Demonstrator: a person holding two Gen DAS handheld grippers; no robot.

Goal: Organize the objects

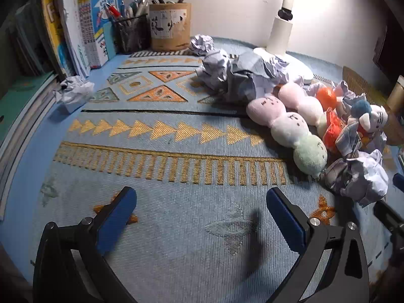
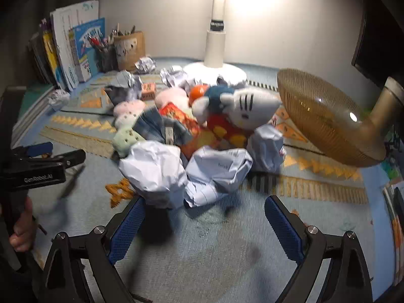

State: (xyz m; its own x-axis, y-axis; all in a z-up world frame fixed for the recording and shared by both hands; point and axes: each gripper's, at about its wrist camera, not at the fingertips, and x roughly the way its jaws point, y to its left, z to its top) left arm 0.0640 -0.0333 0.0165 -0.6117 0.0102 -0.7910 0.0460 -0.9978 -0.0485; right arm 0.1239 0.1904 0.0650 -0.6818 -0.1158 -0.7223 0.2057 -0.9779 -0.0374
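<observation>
Right gripper (image 2: 203,217): jaws spread wide, blue pads bare, nothing held. It hangs low over the patterned mat (image 2: 202,252).

Nearest item, at 11 o'clock from the gripper: a large crumpled paper ball (image 2: 154,171), its lower edge just beside the left pad (image 2: 126,229). At 12 o'clock, just beyond the gap: a second paper ball (image 2: 219,169) with printed text showing, and a smaller creased scrap (image 2: 202,194) under it.

Behind these, 12 to 1 o'clock: white cat plush (image 2: 242,111) in a red-and-yellow outfit, lying on the heap. At 10 to 11 o'clock: the three-ball dango plush (image 2: 126,123), long axis running from near-left to far-right in the left wrist view.

At 2 o'clock, well apart: amber ribbed bowl (image 2: 320,116), tilted on edge with its mouth turned toward the pile.

Left gripper (image 1: 202,212): likewise wide open and carrying nothing, over bare mat. The heap lies at 1 to 3 o'clock from it; the closest paper ball (image 1: 363,179) is off its right pad.

Judgement: the right gripper is the nearer tool. The large paper ball sits off-centre to the left, so a short shift toward 11 o'clock would bring it between the pads.
</observation>
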